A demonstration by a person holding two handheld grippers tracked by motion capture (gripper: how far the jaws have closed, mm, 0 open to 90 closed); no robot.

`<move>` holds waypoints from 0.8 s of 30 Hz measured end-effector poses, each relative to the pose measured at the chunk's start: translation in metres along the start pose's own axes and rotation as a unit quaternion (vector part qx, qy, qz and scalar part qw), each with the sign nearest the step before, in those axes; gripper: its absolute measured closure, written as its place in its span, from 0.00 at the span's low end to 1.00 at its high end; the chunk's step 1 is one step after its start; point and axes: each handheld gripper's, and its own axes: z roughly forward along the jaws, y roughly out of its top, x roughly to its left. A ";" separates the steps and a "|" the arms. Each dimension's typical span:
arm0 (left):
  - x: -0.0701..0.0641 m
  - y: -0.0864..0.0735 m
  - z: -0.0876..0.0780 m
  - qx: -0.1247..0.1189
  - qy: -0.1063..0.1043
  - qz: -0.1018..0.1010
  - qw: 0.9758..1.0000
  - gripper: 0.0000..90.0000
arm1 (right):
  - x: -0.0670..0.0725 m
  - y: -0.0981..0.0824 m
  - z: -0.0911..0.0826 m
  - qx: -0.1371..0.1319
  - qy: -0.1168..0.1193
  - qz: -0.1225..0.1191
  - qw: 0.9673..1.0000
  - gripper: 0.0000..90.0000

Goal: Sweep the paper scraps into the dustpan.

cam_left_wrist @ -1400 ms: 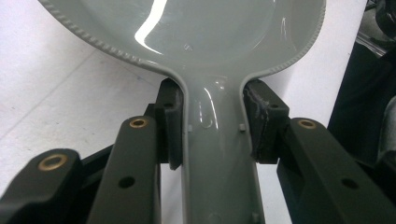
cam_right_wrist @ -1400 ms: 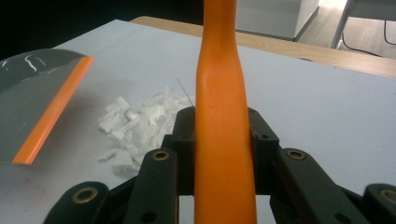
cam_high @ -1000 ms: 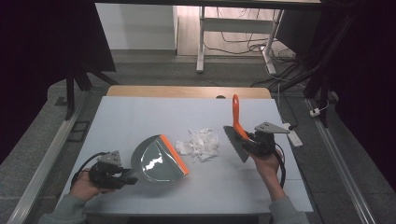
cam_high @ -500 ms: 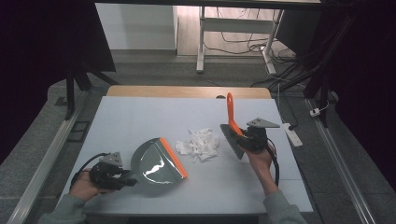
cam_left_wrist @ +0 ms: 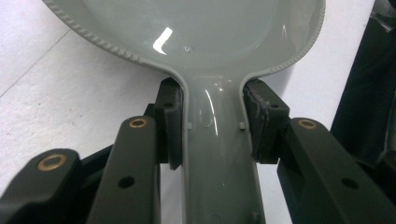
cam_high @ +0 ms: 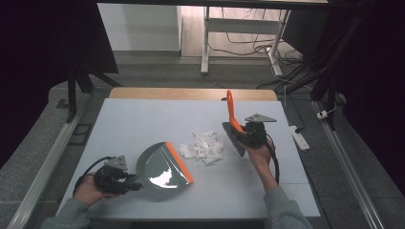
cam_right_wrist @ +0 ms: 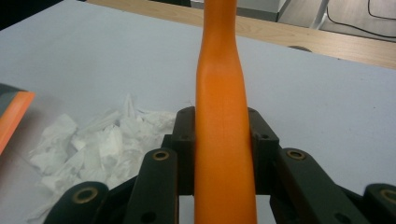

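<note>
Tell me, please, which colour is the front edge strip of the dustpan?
Orange; the dustpan itself is grey. The high view shows it best.

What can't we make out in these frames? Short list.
- Brush bristles: high view, dark, partly behind the right gripper; right gripper view cuts them off at the bottom edge, showing the handle.
- Dustpan front lip: left gripper view, cut off by the top edge.
- Paper scraps: high view, too small to count.
- Left gripper jaws: high view, too dark and small.
</note>
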 end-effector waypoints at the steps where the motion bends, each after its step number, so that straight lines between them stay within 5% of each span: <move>1: 0.000 0.000 0.001 0.001 0.001 0.000 1.000 0.68 | 0.000 0.001 0.002 0.001 -0.001 0.000 1.000 0.78; 24: 0.005 0.001 0.009 -0.002 -0.002 -0.022 1.000 0.68 | 0.000 0.011 0.037 0.018 -0.005 -0.006 1.000 0.78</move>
